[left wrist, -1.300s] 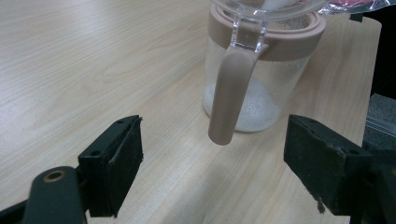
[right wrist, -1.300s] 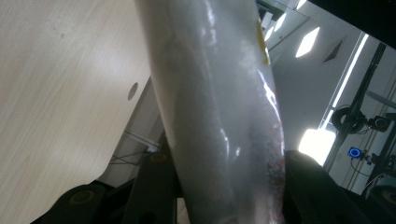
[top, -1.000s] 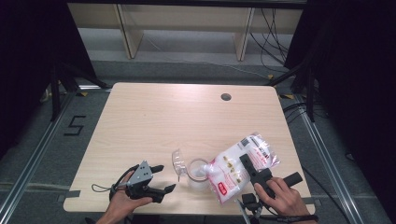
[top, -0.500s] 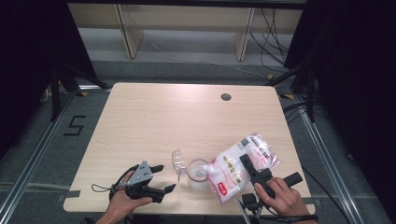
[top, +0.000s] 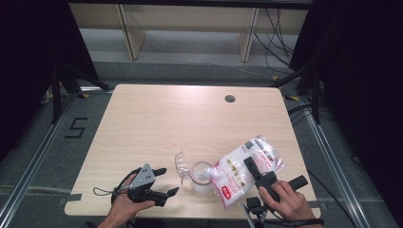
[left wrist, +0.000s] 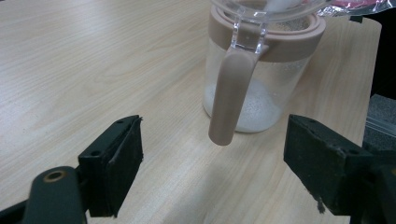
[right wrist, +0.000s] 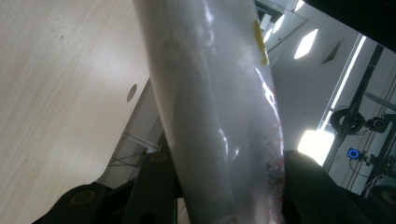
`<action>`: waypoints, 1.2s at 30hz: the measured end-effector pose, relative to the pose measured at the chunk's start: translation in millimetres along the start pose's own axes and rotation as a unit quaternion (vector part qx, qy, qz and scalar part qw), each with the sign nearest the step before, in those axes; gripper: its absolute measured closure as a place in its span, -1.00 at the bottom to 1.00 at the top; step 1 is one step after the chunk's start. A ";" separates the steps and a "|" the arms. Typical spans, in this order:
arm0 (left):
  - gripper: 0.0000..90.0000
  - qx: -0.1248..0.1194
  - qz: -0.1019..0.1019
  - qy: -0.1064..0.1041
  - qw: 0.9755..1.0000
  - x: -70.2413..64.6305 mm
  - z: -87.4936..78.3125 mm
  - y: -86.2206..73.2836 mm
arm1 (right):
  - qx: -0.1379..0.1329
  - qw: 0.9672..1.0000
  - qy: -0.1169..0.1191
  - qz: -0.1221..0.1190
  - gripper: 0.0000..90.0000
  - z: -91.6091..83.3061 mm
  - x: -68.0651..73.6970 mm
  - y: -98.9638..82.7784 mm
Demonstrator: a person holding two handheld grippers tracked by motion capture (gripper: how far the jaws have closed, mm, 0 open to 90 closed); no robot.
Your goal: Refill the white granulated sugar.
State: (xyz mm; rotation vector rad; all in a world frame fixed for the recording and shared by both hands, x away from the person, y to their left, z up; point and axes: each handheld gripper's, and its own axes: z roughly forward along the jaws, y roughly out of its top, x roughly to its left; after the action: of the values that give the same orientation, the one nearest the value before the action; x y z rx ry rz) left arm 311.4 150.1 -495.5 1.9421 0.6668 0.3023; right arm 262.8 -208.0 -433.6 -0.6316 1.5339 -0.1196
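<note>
Compared against the two earlier high views: nothing had moved. Both my hands, the bag and the pitcher lay where they had been a second before.

My right gripper (top: 253, 170) was clenched on the plastic bag (top: 240, 172) of white powder, jaws pressed to either side of it as the right gripper view showed (right wrist: 219, 140). I held the bag tilted, its lower end over the mouth of the clear pitcher (top: 202, 176), near the table's front edge and right of its middle. My right hand (top: 287, 202) sat at the front right corner of the table (top: 190, 118).

The pitcher stood upright on the table just left of the bag. In the left gripper view it (left wrist: 259, 79) had a beige collar and a beige handle (left wrist: 231, 93) facing my left gripper, with a shallow layer of white powder on its bottom. Its clear hinged lid (top: 181, 164) stood open on the left side.

My left gripper (top: 165, 181) was released, jaws spread wide with nothing between them. It rested near the front edge, left of the pitcher and apart from it, the jaws pointing toward the handle. The grey three-cornered plate (top: 144, 173) faced up.

The table's cable hole (top: 230, 99) lay near the far edge, well apart from everything.
</note>
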 end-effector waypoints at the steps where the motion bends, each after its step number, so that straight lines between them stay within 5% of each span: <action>1: -0.57 0.000 0.000 0.000 1.000 -0.2 0.3 -0.1 | 0.000 1.000 -0.001 0.000 0.53 0.0 0.2 -0.1; 36: -0.57 0.000 0.002 0.000 1.000 0.1 0.3 -0.6 | -0.005 1.000 0.001 0.008 0.54 1.0 3.5 -0.7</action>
State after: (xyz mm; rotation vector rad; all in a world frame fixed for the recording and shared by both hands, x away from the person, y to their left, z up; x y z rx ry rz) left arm 311.4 150.1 -496.1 1.9431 0.6635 0.3040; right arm 264.2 -209.9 -436.5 -0.6272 1.5410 -0.1005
